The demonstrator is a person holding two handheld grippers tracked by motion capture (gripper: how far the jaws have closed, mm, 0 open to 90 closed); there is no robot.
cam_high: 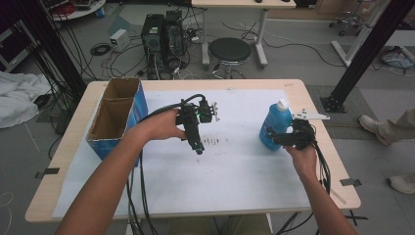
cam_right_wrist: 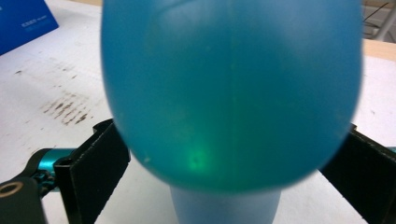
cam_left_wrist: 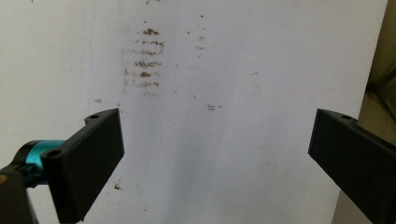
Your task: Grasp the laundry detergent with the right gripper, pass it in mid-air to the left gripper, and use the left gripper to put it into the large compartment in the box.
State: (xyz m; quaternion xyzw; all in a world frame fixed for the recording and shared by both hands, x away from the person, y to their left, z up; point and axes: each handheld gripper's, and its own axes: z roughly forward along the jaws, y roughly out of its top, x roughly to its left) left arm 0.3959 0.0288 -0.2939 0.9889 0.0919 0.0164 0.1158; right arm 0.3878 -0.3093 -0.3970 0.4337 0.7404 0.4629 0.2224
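Note:
A translucent blue bottle with a white cap stands on the right of the white sheet. My right gripper reaches it from the right, one jaw on each side of its body. In the right gripper view the bottle sits between the widely spread jaws of the gripper, and I cannot tell if they touch it. My left gripper hovers over the table's middle, pointing down beside brown smears. It is open with nothing between its jaws, above the smears.
An open cardboard box with blue sides and two compartments stands at the table's left edge. Cables trail from both grippers over the near edge. Beyond the table are a black stool and computer towers. A person's shoes are at the right.

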